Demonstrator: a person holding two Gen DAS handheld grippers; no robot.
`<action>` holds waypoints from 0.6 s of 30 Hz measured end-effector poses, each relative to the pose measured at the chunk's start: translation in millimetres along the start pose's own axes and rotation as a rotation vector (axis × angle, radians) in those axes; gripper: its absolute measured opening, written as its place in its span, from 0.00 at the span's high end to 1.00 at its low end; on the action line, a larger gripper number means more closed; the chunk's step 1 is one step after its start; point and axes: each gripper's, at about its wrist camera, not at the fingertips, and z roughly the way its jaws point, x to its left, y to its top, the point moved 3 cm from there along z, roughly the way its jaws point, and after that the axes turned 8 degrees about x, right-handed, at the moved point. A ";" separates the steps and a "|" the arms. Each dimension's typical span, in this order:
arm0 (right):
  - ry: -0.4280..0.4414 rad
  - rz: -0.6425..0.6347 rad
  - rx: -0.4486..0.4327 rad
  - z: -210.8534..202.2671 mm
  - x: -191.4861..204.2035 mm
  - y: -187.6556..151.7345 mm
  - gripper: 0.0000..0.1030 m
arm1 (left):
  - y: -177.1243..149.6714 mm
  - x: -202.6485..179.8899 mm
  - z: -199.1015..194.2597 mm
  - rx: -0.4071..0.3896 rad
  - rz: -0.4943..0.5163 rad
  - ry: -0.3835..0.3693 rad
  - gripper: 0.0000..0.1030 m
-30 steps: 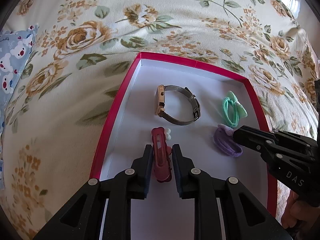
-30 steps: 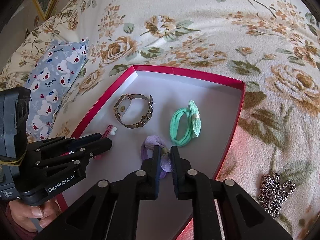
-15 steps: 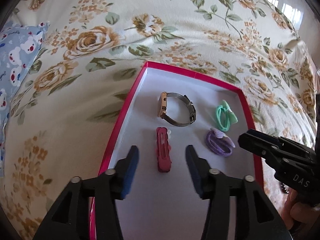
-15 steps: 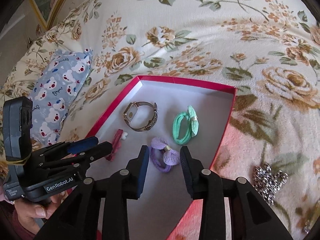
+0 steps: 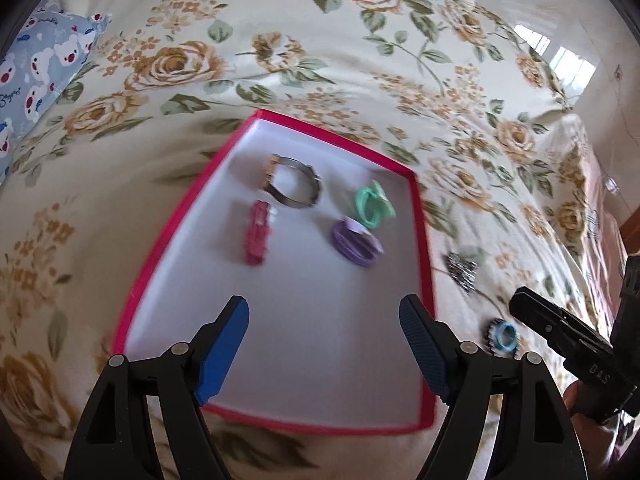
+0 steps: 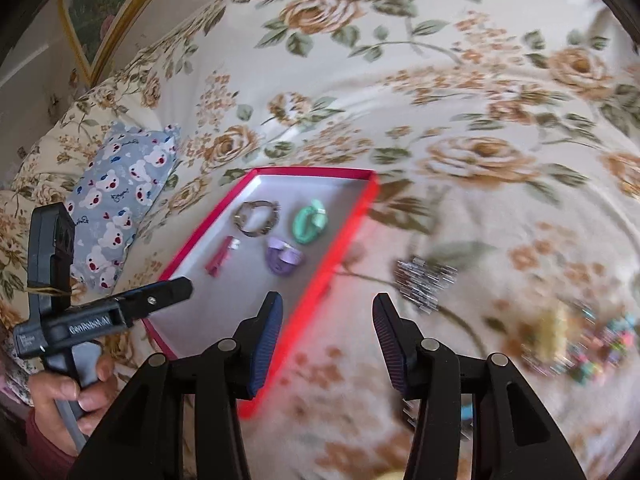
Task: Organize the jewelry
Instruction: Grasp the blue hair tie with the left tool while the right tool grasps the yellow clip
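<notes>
I see a shallow red-rimmed tray (image 5: 425,264) with a white floor lying on the floral bed cover (image 5: 280,40). Four pieces lie in it, apart from each other: one metal watch (image 5: 294,184) standing on edge, one red hair clip (image 5: 257,239), one mint green hair tie (image 5: 372,205) and one purple hair tie (image 5: 356,243), all well ahead of my left gripper (image 5: 324,350). Its fingers (image 5: 222,354) are spreading wide and hold nothing. My right gripper (image 6: 328,346) straddles the tray's near right rim; its fingers (image 6: 266,346) are also parting, empty.

Only the right view shows the blurred heap of coloured beads (image 6: 588,344) off to the right of its fingers; only the left view gives the small blue ring (image 5: 505,336) clearly. Both show one silver chain (image 6: 426,280) just outside the tray. One bear-print pillow (image 6: 120,200) lies far left.
</notes>
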 end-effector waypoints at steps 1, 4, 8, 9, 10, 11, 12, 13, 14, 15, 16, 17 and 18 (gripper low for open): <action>-0.010 0.010 -0.004 -5.6 -5.1 -3.9 0.53 | -2.4 -3.9 -1.4 0.001 0.010 -0.006 0.25; -0.046 0.044 -0.020 -24.3 -24.6 -14.8 0.53 | -8.6 -16.4 -5.3 0.008 0.042 -0.020 0.25; -0.089 0.089 -0.037 -44.5 -50.8 -28.5 0.53 | -14.4 -35.3 -6.3 0.024 0.083 -0.043 0.25; -0.099 0.101 -0.039 -48.4 -56.9 -31.9 0.53 | -15.2 -39.2 -5.8 0.026 0.094 -0.045 0.25; -0.110 0.116 -0.042 -52.3 -63.8 -35.7 0.53 | -15.2 -44.5 -4.5 0.030 0.106 -0.046 0.25; -0.122 0.131 -0.045 -56.0 -70.8 -39.4 0.53 | -16.7 -50.7 -3.6 0.035 0.121 -0.048 0.25; -0.131 0.145 -0.047 -59.5 -77.3 -42.9 0.53 | -17.7 -56.2 -2.3 0.040 0.135 -0.052 0.25; -0.138 0.156 -0.049 -61.8 -82.4 -45.0 0.53 | -17.9 -61.2 0.0 0.045 0.148 -0.054 0.25; -0.147 0.170 -0.051 -64.9 -88.9 -47.5 0.53 | -18.3 -65.6 1.9 0.049 0.158 -0.055 0.25; -0.152 0.182 -0.055 -67.6 -94.5 -49.4 0.53 | -19.7 -71.7 3.8 0.055 0.174 -0.058 0.25; -0.157 0.190 -0.058 -70.9 -99.5 -51.4 0.53 | -18.6 -76.2 7.5 0.060 0.181 -0.058 0.25; -0.162 0.193 -0.061 -72.6 -102.5 -52.4 0.53 | -19.7 -81.6 10.4 0.069 0.195 -0.062 0.25; -0.167 0.199 -0.065 -74.6 -105.7 -53.3 0.53 | -19.0 -86.7 14.5 0.075 0.205 -0.063 0.25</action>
